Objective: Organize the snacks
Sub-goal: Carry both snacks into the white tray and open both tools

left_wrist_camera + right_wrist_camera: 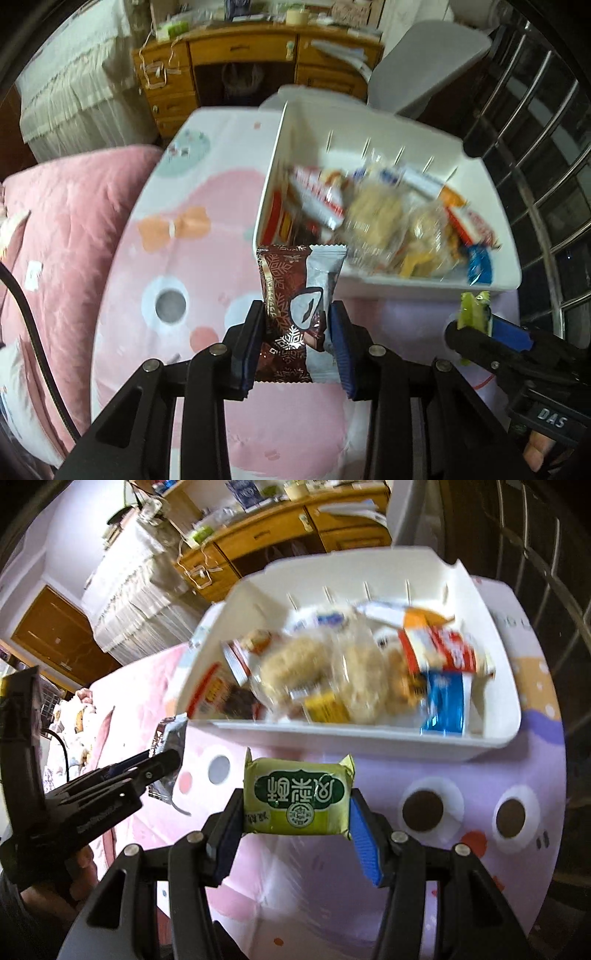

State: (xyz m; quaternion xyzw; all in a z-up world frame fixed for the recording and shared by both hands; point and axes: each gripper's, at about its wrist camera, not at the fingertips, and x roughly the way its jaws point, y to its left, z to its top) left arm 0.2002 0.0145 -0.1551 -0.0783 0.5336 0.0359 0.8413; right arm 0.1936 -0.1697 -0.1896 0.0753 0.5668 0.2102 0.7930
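Note:
My left gripper (297,325) is shut on a dark red and silver snack packet (291,295), held upright above the table, just in front of the white bin. My right gripper (295,812) is shut on a green square snack packet (297,799), also lifted off the table before the bin. The white plastic bin (369,738) holds several wrapped snacks, among them clear bags of pale biscuits (321,672) and a blue packet (445,705). In the left wrist view the right gripper (476,321) shows at the right with the green packet (472,308).
The bin (495,206) stands on a round table (192,288) with a pink cartoon cover. A pink quilt (62,229) lies to the left. A wooden desk (255,62) and a grey chair (428,66) stand behind. A metal window grille (543,155) runs along the right.

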